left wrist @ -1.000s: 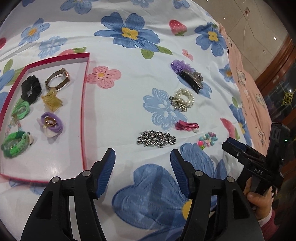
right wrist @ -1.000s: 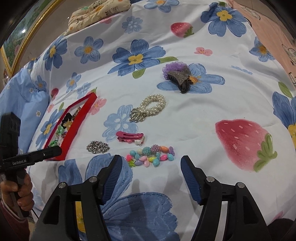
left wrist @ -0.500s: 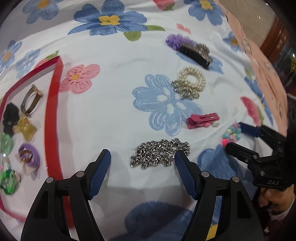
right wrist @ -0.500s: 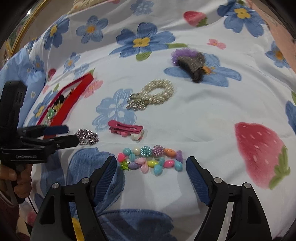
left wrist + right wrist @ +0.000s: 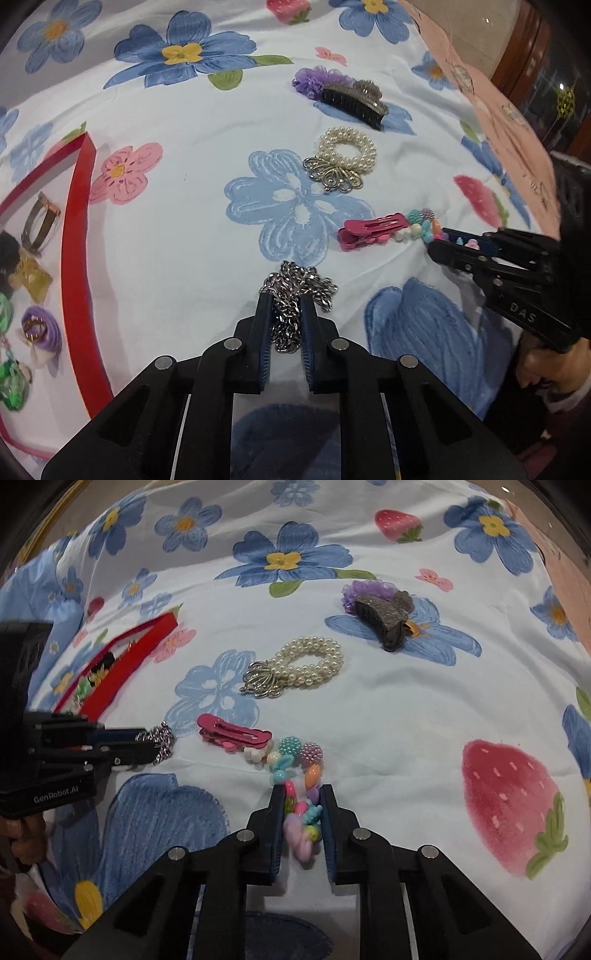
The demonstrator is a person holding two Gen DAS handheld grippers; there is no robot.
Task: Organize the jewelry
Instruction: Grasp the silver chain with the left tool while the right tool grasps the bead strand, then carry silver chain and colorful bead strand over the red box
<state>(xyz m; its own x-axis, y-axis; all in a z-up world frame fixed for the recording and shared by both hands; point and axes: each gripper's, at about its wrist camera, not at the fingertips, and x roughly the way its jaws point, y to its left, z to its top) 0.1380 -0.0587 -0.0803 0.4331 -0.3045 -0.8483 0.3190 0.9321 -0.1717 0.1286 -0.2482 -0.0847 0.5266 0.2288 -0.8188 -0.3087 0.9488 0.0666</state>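
Left gripper [image 5: 283, 306] clamped on the chain [image 5: 295, 295] — silver links bunched between its blue pads, the far end of the chain spilling past the fingertips onto the sheet [image 5: 207, 122]. From the right wrist view the same gripper shows at the left edge, chain hanging at its tips.

Right gripper [image 5: 302, 794] closed on the bead bracelet [image 5: 295, 775]. Pastel beads are pinched between the fingers, and the far part of the bracelet trails ahead on the sheet, its white beads touching the pink clip [image 5: 232, 733]. Whether the near beads are lifted off the fabric is hard to tell; they look blurred.

Both pieces sit near the front of the spread, chain to the left, beads to the right, clip between and just beyond them.

Farther out: the pearl bracelet [image 5: 343, 157] with its metal fan charm, lying flat. Beyond that the dark claw clip [image 5: 351, 98], resting against a purple scrunchie [image 5: 314, 79].

Far left — the red tray [image 5: 75, 236], well apart from the chain. Inside it several pieces: a metal cuff [image 5: 38, 223], a yellow clip [image 5: 31, 282], a purple tie [image 5: 38, 328], green items at the near edge. The rest is cut off by the frame.
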